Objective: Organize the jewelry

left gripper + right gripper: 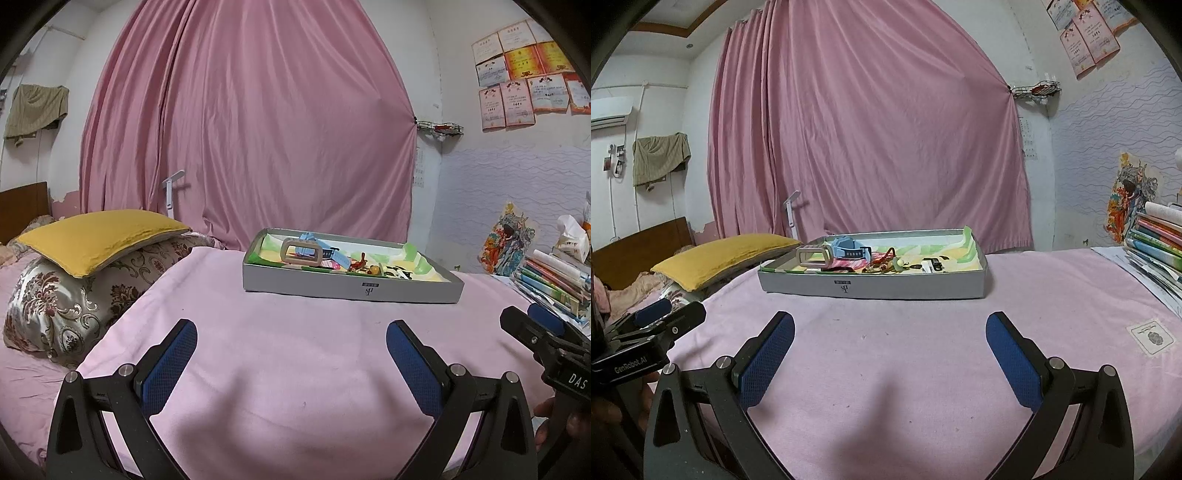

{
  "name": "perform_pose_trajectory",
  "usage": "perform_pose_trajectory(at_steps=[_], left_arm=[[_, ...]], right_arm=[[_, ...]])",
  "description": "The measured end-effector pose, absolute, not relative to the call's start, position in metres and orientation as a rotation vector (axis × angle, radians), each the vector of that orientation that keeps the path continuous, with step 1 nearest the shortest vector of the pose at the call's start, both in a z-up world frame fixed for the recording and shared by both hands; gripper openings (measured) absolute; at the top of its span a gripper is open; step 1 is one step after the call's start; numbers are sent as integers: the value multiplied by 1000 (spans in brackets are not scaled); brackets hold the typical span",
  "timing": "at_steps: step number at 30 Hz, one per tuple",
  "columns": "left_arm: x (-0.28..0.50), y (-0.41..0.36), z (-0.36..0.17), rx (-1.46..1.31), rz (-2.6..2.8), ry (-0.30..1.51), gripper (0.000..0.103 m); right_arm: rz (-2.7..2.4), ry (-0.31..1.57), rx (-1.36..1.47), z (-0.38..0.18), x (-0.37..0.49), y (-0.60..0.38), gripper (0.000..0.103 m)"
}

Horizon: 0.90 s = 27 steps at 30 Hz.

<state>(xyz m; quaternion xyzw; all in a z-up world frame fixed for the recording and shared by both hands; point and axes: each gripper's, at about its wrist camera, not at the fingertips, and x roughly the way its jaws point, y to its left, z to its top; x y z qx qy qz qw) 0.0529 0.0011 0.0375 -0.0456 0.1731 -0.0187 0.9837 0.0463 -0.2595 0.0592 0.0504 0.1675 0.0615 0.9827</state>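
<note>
A shallow grey box (347, 290) (871, 288) lies on the pink cloth ahead of both grippers. Inside it I see a beige rectangular ring (300, 252) (812, 256), a light blue watch (325, 251) (849, 249), a red-brown trinket (360, 263) (882, 260) and small dark pieces (932, 264). My left gripper (291, 341) is open over bare cloth, well short of the box, with nothing between its fingers. The right gripper (890, 336) is open too, also short of the box. Each gripper shows at the edge of the other's view.
A yellow pillow (99, 236) on a patterned cushion (70, 306) lies to the left. A stack of books (554, 280) (1156, 240) stands at the right. A pink curtain (251, 129) hangs behind the box. A white label patch (1150, 336) lies on the cloth at right.
</note>
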Motion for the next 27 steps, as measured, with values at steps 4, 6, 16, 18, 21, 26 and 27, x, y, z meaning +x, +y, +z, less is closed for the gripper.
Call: perform_pose_trajectory(at_steps=[4, 6, 16, 18, 21, 26, 27], left_arm=[[53, 1, 37, -92, -37, 349, 103], [52, 1, 37, -92, -37, 349, 103], [53, 1, 37, -92, -37, 350, 103], [54, 1, 36, -92, -38, 351, 103], [54, 1, 37, -91, -37, 349, 103], [54, 1, 37, -91, -38, 350, 103], [54, 1, 37, -91, -37, 350, 103]], right_arm=[[123, 338, 104, 58, 47, -260, 102], [123, 340, 104, 58, 48, -260, 102], [122, 342, 105, 57, 49, -258, 102], [122, 343, 105, 57, 49, -258, 102], [122, 343, 107, 58, 49, -258, 102], [122, 343, 107, 58, 49, -259, 102], [121, 343, 107, 58, 49, -258, 102]])
